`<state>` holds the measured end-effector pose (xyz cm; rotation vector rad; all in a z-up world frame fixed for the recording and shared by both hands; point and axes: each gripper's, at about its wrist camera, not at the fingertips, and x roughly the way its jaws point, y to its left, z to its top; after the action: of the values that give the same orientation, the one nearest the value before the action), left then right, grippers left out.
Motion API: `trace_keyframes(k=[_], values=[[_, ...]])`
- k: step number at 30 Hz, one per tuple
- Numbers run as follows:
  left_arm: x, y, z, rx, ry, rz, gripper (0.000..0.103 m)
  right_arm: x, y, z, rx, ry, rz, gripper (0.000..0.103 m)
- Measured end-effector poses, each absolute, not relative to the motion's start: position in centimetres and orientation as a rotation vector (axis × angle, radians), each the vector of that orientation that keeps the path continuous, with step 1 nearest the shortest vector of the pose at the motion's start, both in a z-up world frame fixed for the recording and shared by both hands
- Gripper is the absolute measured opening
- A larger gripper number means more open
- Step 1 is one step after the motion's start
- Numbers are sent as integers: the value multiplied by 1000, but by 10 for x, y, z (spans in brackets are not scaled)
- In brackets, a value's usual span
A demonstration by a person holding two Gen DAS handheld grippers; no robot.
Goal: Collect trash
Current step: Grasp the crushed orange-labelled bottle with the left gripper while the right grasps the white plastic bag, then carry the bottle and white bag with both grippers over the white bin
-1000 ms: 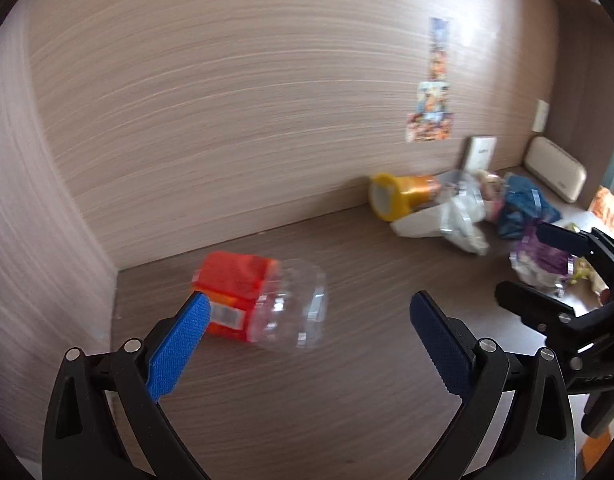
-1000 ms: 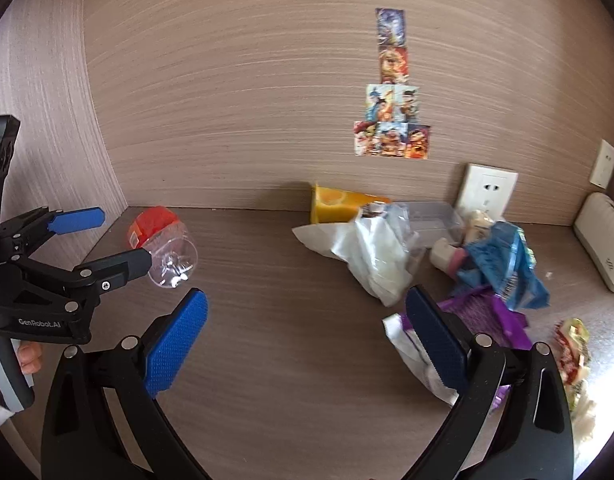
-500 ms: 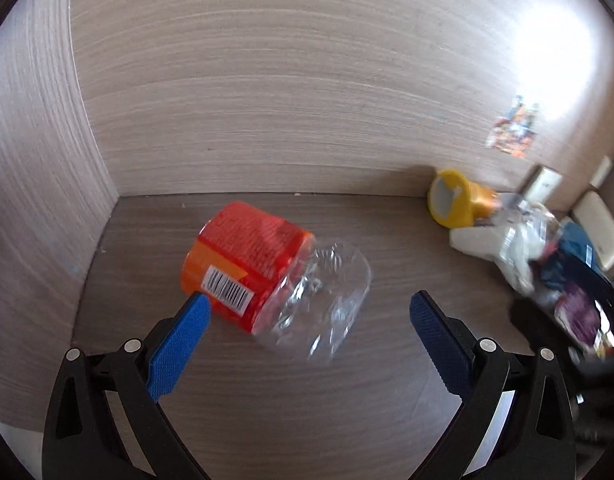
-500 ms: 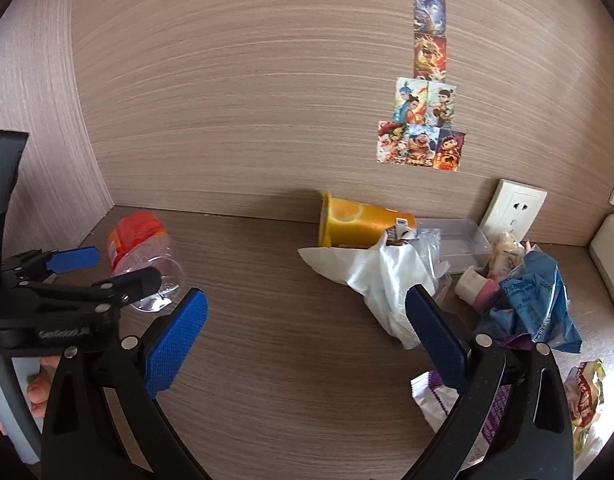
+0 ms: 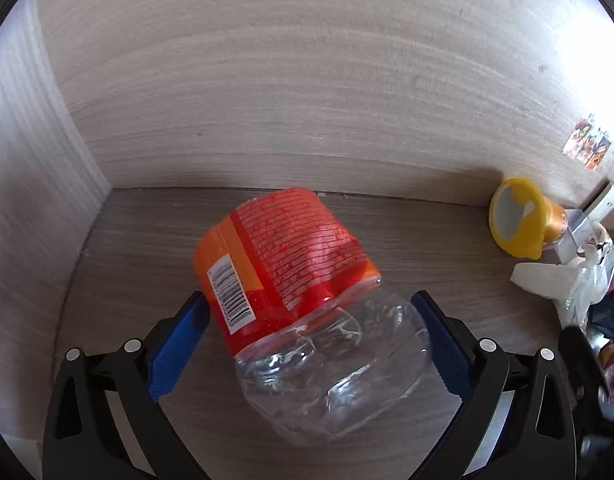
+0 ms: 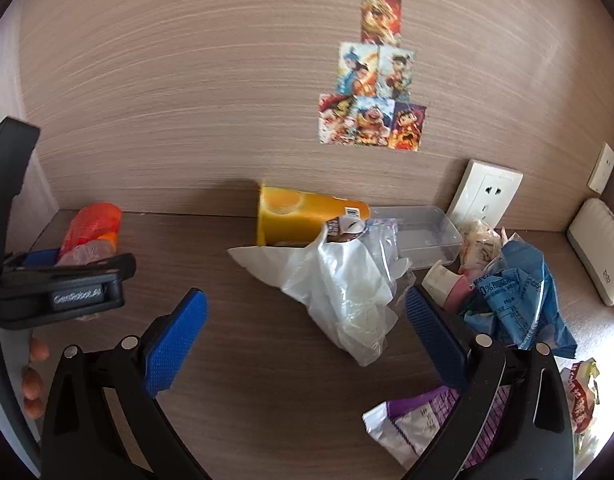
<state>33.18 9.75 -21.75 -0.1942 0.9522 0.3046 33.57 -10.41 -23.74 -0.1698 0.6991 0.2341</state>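
A crushed clear plastic bottle with a red-orange label point(image 5: 299, 288) lies on the wooden desk in the left corner. My left gripper point(image 5: 307, 340) is open, its blue pads on either side of the bottle's clear end, apart from it. The bottle also shows in the right wrist view point(image 6: 93, 228), behind the left gripper point(image 6: 63, 284). My right gripper point(image 6: 303, 332) is open and empty above the desk, just in front of a white plastic bag point(image 6: 343, 284). An orange cup point(image 6: 303, 214) lies on its side behind the bag.
A clear plastic box point(image 6: 419, 232), blue wrapper point(image 6: 515, 296), purple wrapper point(image 6: 423, 424) and more scraps lie at the right. A wall socket point(image 6: 485, 194) and a white device point(image 6: 599, 248) stand at the back right. Wood walls close the back and left.
My left gripper has moved forward to the bottle, which now lies between its open pads. My right gripper has moved forward toward the white bag.
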Motion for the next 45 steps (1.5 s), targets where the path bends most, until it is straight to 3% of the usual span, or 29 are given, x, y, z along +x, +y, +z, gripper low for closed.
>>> trace_keyframes(k=[6, 10, 13, 16, 33, 45], values=[[343, 95, -223, -155, 965, 285, 97, 368, -112, -245, -91, 763, 200, 98], [350, 94, -227, -126, 957, 280, 86, 381, -113, -247, -62, 792, 195, 98], [349, 92, -227, -123, 946, 273, 79, 386, -120, -249, -30, 799, 222, 68], [341, 94, -225, -124, 940, 258, 75, 385, -117, -247, -50, 797, 238, 59], [288, 89, -156, -61, 816, 132, 74, 305, -128, -163, 3, 635, 326, 57], [259, -4, -126, 21, 752, -85, 74, 234, -198, -112, 43, 551, 221, 57]])
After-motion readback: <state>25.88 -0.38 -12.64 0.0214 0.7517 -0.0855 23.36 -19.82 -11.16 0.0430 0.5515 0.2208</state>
